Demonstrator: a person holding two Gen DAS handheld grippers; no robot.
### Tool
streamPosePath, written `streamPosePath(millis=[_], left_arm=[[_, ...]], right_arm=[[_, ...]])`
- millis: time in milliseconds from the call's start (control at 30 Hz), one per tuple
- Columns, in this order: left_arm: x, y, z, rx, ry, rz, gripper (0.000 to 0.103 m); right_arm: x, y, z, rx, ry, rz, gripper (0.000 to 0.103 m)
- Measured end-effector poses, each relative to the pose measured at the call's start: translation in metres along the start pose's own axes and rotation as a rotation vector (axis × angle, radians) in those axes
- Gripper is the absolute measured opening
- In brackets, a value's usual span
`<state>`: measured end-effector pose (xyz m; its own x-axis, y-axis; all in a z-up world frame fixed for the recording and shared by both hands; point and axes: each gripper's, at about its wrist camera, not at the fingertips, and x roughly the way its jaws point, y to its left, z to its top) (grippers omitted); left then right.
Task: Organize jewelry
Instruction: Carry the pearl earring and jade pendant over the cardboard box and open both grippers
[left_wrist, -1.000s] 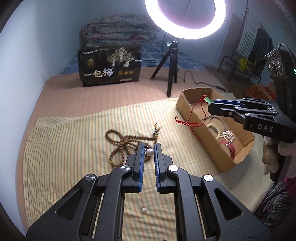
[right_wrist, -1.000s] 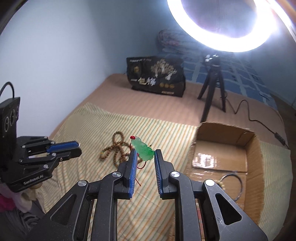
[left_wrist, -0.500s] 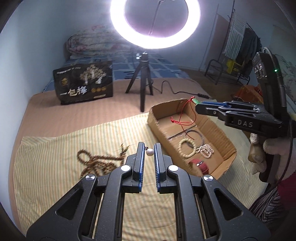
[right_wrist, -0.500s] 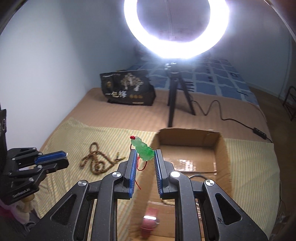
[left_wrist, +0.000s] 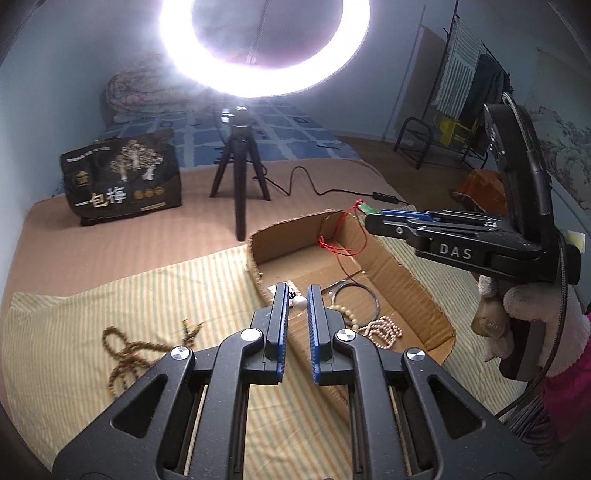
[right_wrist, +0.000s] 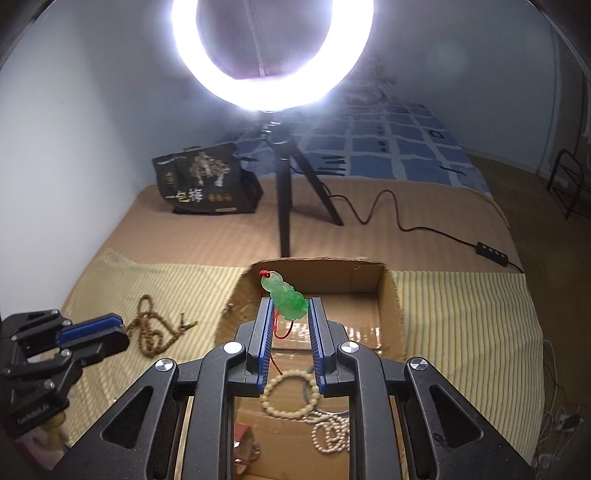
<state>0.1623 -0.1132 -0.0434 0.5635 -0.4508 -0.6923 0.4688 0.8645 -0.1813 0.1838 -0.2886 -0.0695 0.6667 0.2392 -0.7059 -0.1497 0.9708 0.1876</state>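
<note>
While carried over the box (right_wrist: 388, 295), pearl (left_wrist: 298, 303) and jade pendant (right_wrist: 286, 297) are kept clamped in left tongs (left_wrist: 297, 295) and right tongs (right_wrist: 290, 308) for dropping inside

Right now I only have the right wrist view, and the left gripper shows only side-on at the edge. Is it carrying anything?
Observer: Yes. The left gripper is shut on a white pearl, pinched near the fingertips.
Operator: How does the cord lie under the green pendant? I see only a bit between the fingers.
Observer: From the left wrist view, the red cord hangs below the right gripper in a loop, over the far end of the cardboard box.
Operator: Anything in the box that my fingers hide?
Observer: A thin metal bangle lies on the box floor next to the bead bracelet.
</note>
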Motion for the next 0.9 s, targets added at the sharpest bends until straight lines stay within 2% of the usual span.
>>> streamPosePath(millis=[567,900], left_arm=[[0.073,-0.019,0.001,0.009,0.101,-0.01,0.008],[0.078,-0.018,-0.003,0.008,0.114,-0.006,0.009]], right_arm=[[0.046,-0.032,-0.005,0.051,0.089,-0.054,0.017],[0.056,-0.037,-0.008,0.072,0.127,-0.063,0.019]])
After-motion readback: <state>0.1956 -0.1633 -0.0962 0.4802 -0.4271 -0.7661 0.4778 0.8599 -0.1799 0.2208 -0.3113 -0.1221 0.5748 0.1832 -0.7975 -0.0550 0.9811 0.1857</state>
